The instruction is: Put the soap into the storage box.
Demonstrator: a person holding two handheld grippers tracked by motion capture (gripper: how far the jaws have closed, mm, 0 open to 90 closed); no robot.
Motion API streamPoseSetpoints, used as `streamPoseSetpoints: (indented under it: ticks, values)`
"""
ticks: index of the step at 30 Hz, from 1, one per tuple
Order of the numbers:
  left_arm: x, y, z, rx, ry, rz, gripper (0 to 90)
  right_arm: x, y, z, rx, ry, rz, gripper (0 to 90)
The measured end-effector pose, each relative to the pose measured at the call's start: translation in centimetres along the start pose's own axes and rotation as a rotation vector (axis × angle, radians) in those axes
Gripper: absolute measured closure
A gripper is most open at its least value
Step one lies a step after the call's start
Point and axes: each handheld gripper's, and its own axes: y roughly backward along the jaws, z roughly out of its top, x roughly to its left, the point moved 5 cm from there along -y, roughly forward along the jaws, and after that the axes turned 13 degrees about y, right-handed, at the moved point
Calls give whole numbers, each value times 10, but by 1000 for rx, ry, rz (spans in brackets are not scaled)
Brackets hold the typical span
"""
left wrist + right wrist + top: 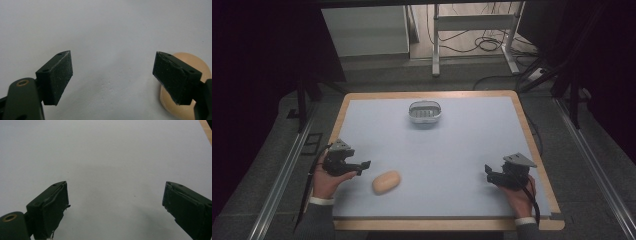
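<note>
A tan oval soap-like bar [386,182] lies on the pale blue mat near the front left. My left gripper [362,166] is open just left of it, a hand holding it low over the mat. In the left gripper view the bar [197,62] sits behind the right jaw and the gap [112,77] between the jaws holds nothing. A grey oval dish with a slotted floor [425,112] stands at the back middle. My right gripper [488,172] is open at the front right, and in its own view the spread jaws [115,205] frame bare mat.
The mat lies on a wooden-edged table [532,130]. Grey floor, metal rails and a white desk frame with cables [472,35] surround it. A strip of the wooden edge [206,128] shows at the top right of the right gripper view.
</note>
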Motion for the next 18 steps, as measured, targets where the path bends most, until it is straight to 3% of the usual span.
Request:
streamPoseSetpoints:
  ticks: [9,18]
  values:
    - [1,-4,-3,29,-9,21,167,-2,1,-1,-3,-26,21,70]
    - [-4,0,-4,62,-32,-7,188,-3,2,-2,-13,-41,25,76]
